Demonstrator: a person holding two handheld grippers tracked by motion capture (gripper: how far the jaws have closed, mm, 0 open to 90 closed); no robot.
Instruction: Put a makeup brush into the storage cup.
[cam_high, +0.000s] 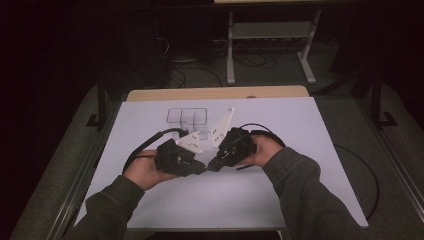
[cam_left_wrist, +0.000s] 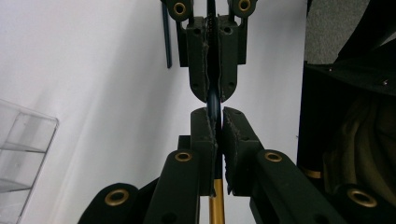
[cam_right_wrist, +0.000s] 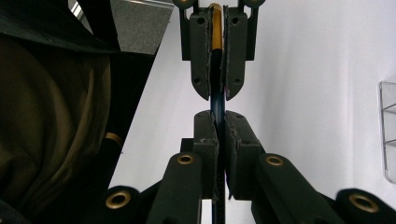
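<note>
Over the middle of the white mat (cam_high: 300, 130) my two grippers meet tip to tip. The left gripper (cam_high: 201, 169) is held in the left hand, the right gripper (cam_high: 213, 164) in the right hand. Both are shut on one thin pen (cam_left_wrist: 214, 103), which bridges the small gap between their tips. In the left gripper view my own jaws (cam_left_wrist: 215, 116) clamp the pen's gold part (cam_left_wrist: 215, 205), and the right gripper (cam_left_wrist: 215, 93) faces them from above. In the right gripper view my jaws (cam_right_wrist: 219, 117) hold the dark blue barrel (cam_right_wrist: 218, 103); the left gripper (cam_right_wrist: 217, 91) grips the gold end (cam_right_wrist: 215, 28).
A clear plastic compartment box (cam_high: 187, 117) stands on the mat behind the grippers, and also appears in the gripper views (cam_left_wrist: 18, 154) (cam_right_wrist: 388, 135). A thin dark stick (cam_left_wrist: 166, 37) lies on the mat near the right hand. Black cables trail from both grippers.
</note>
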